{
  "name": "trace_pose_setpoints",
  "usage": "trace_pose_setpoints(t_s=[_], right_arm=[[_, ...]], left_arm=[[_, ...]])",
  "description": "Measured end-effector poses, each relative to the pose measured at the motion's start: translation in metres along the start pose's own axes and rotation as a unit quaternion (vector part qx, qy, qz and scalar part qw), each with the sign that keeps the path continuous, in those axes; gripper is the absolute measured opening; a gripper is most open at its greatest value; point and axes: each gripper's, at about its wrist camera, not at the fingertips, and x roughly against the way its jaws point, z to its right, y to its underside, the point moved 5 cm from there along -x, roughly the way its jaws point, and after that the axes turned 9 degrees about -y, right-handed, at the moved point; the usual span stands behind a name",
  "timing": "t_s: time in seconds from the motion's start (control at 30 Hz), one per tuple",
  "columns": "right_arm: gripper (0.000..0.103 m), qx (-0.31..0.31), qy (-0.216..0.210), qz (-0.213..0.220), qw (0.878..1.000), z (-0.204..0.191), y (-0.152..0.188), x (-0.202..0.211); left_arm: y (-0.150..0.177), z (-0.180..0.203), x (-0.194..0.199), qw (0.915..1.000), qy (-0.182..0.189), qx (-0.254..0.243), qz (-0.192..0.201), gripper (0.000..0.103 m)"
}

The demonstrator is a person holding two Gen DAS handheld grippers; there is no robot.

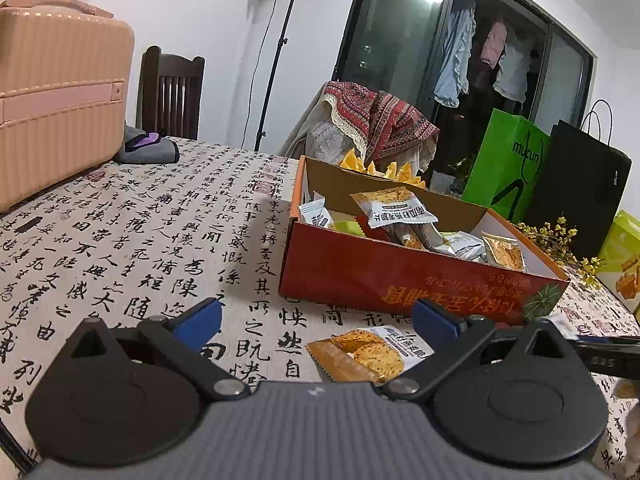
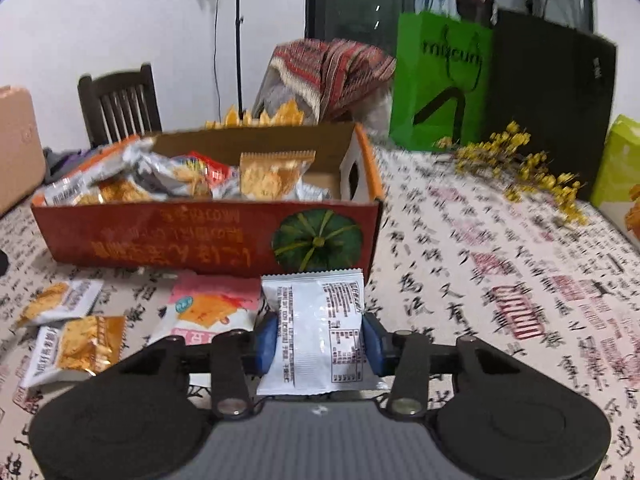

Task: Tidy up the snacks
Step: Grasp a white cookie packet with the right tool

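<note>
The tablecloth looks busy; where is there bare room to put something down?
Bare tablecloth lies between the pink suitcase and the red box, and right of the box toward the yellow flowers. Packets crowd the box's front.

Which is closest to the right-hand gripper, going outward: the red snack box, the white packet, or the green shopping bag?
Right wrist view:
1. White packet, between the right gripper's blue pads.
2. Red snack box, just beyond, on the table.
3. Green shopping bag, far back, to the right.
</note>
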Motion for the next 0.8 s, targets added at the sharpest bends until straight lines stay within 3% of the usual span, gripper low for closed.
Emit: trace_pose_setpoints(t_s=[0.23,0.43,0.57,0.8], right_arm=[[0.043,0.0,0.002,0.05,0.999,-0.004,0.006,0.041],[0.043,0.001,-0.005,0.058,0.998,-0.006,0.014,0.059],[0.043,-0.01,-0.014,0.061,0.998,-0.003,0.02,0.066],[0.043,-0.018,-0.028,0.061,0.998,0.0,0.03,0.073]], left_arm=[[0.003,0.003,-0.006,0.9998,-0.009,-0.008,-0.018,0.103],[0.001,0.014,-0.001,0.9992,-0.016,-0.022,-0.028,0.103],[0.001,0.035,0.007,0.9985,0.003,-0.034,-0.043,0.103],[0.011,0.077,0.008,0.995,-0.01,-0.075,-0.065,0.103]])
